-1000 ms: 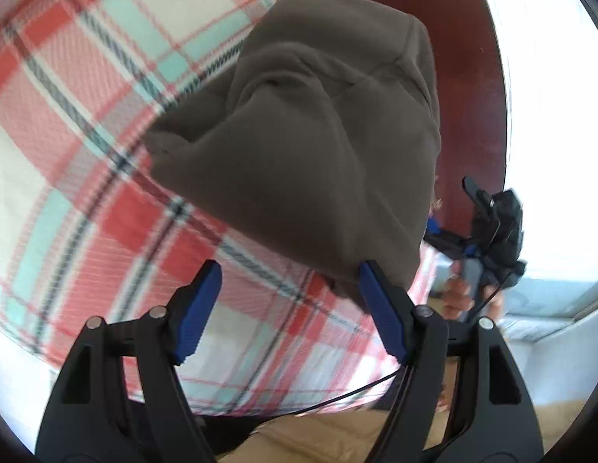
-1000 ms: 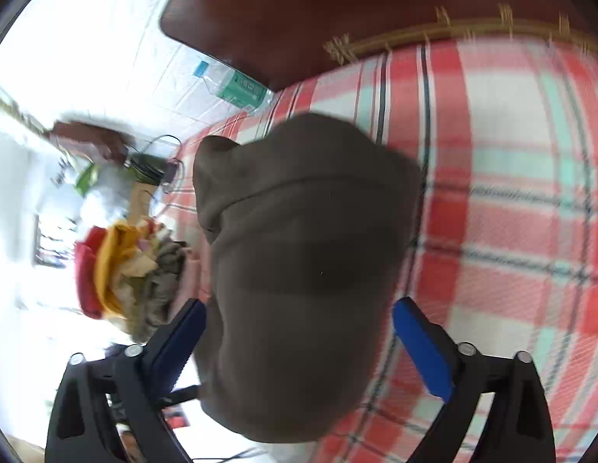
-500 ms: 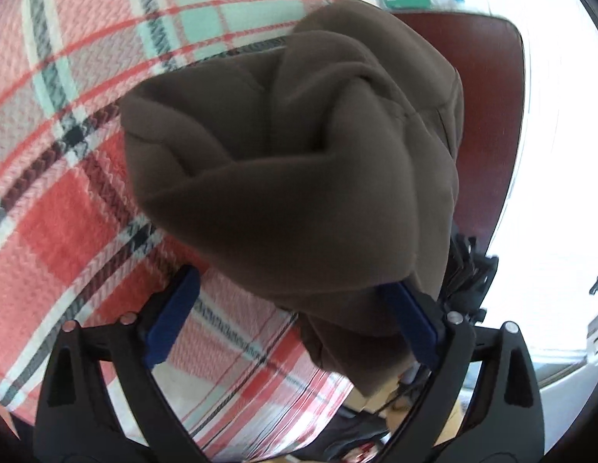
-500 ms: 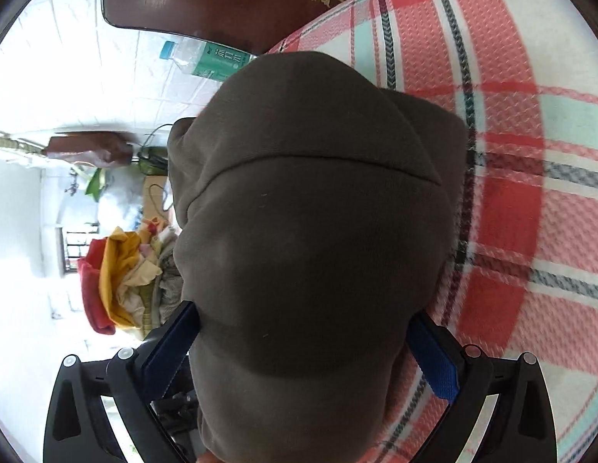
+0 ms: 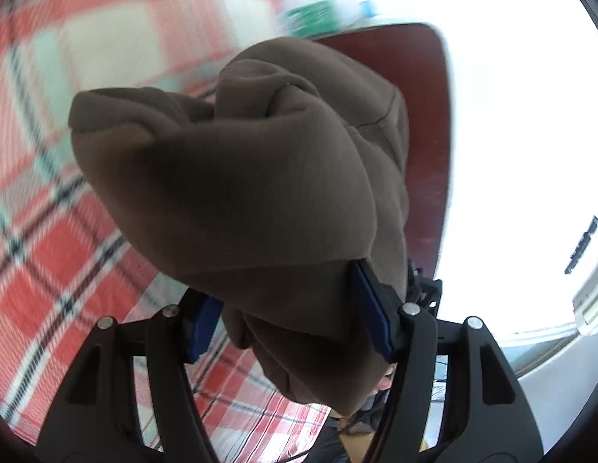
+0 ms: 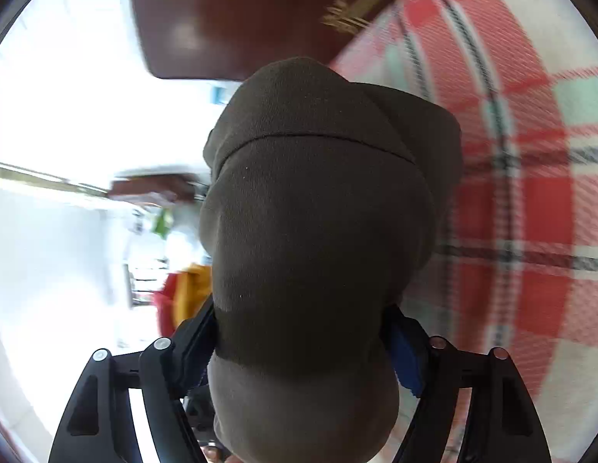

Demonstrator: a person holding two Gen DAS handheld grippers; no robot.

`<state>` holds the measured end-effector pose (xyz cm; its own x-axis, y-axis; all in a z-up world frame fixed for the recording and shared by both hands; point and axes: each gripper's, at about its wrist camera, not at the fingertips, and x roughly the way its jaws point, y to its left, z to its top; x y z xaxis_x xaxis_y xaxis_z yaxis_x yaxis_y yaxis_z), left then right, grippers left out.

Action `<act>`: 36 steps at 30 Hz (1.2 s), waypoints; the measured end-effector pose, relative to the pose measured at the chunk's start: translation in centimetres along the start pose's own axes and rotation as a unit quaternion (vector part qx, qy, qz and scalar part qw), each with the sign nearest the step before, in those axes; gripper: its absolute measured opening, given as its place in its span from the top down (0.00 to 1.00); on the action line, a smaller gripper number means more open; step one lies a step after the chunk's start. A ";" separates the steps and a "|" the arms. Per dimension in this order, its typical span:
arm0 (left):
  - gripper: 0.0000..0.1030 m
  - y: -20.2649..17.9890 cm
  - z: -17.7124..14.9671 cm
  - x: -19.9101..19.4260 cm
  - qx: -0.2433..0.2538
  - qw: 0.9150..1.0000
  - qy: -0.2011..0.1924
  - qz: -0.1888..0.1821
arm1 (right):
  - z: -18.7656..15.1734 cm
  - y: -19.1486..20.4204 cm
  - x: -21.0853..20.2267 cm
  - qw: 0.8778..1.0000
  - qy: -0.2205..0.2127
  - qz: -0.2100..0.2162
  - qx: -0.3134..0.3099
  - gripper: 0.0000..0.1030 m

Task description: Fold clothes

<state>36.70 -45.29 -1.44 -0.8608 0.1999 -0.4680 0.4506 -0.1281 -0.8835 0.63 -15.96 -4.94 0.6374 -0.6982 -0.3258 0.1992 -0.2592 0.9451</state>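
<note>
Red, white and mint checks cover the blanket (image 5: 48,193) that fills the space behind the cloth in both views. At its far edge stands a dark red-brown headboard (image 6: 229,19).

Both grippers hold one brown garment (image 5: 241,200), a thick bunched bundle lifted off the blanket. The left gripper (image 5: 291,320) has just been closing, and its blue pads (image 5: 370,308) now press into the bundle's low end from both sides. The right gripper (image 6: 306,343) has also just been closing, and its blue pads (image 6: 403,351) squeeze the cloth too, with one pad mostly hidden behind the fabric.

The left view shows soft folds and a twisted lump on top of the garment. It also shows a green and white bottle (image 5: 322,15), blurry, past the top edge of the blanket. The right view shows a smooth side with one seam running across it. Only that view shows a red and yellow pile of clothes (image 6: 187,293) off to the left, beyond the bed's edge.

Open blanket lies on the left in the left view and on the right in the right view. The other side of each view is very bright.
</note>
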 end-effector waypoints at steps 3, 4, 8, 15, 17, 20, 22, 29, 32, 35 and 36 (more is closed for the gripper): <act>0.36 -2.9 2.2 -2.2 0.036 0.999 -0.031 -0.007 | 0.7 2.4 0.9 0.999 -0.013 0.038 -0.011 0.24; 0.36 -3.7 3.2 -2.8 0.043 0.998 -0.039 -0.011 | 1.2 3.4 1.4 0.998 -0.014 0.051 -0.017 0.24; 0.34 -4.2 6.9 -2.9 0.069 0.996 -0.054 0.012 | 3.9 6.0 4.1 0.996 -0.023 0.072 -0.037 0.25; 0.34 0.8 13.0 1.2 0.047 0.993 -0.053 0.097 | 9.0 2.2 11.5 0.999 -0.007 -0.029 -0.013 0.23; 0.28 2.6 13.7 1.3 0.026 0.994 -0.049 0.097 | 9.2 1.8 12.7 0.998 0.004 -0.049 -0.025 0.15; 0.26 3.9 13.7 0.8 0.017 0.994 -0.050 0.094 | 9.1 2.3 13.5 0.996 0.012 -0.076 -0.043 0.10; 0.26 3.9 13.3 0.4 0.026 0.993 -0.052 0.104 | 9.0 2.6 13.2 0.994 0.019 -0.093 -0.048 0.09; 0.26 2.4 11.5 -0.5 0.074 0.984 -0.046 0.158 | 7.9 4.4 10.5 0.986 0.018 -0.151 -0.073 0.09; 0.26 1.3 10.4 -1.3 0.098 0.978 -0.048 0.177 | 7.3 5.6 9.2 0.981 0.011 -0.169 -0.097 0.09; 0.26 -0.3 9.4 -2.3 0.126 0.970 -0.055 0.199 | 6.6 7.0 7.9 0.971 0.003 -0.194 -0.139 0.09; 0.26 -0.5 8.9 -2.7 0.133 0.968 -0.057 0.206 | 6.4 7.7 7.5 0.965 0.000 -0.210 -0.158 0.09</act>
<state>36.69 -54.44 0.50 -0.6476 -0.0271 -0.7615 0.6979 -0.4221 -0.5786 2.18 -27.43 -0.27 0.4505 -0.5757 -0.6823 0.6573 -0.3033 0.6899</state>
